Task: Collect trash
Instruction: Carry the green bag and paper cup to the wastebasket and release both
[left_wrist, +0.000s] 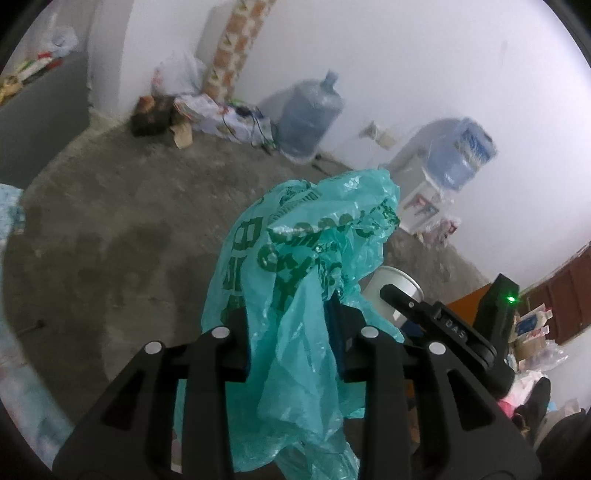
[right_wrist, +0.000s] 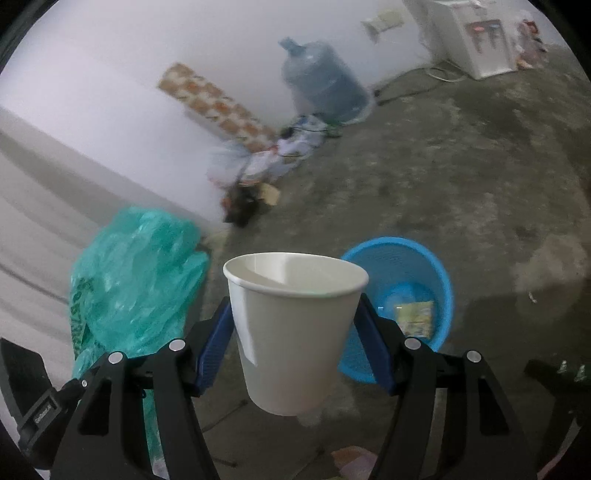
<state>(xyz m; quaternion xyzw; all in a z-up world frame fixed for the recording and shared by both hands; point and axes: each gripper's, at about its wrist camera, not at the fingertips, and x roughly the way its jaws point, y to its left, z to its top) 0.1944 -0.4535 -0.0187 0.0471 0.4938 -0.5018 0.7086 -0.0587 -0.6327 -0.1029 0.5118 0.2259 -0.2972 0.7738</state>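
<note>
We can read little here: the letters "DAS" stand in pale print on a black gripper body (left_wrist: 452, 332) at the right of the left wrist view. The teal bag (left_wrist: 295, 266) bears dark green print, but we cannot make out its words. Small lettering on a black mount (right_wrist: 43, 411) is too blurred.

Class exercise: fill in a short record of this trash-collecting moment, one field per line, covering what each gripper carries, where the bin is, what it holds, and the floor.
Left gripper: shut on green plastic bag
Right gripper: shut on white paper cup, upright, appears empty
Bin: blue basket on the floor, beyond the cup
Bin contents: yellow-green wrapper
Floor: bare concrete
</note>
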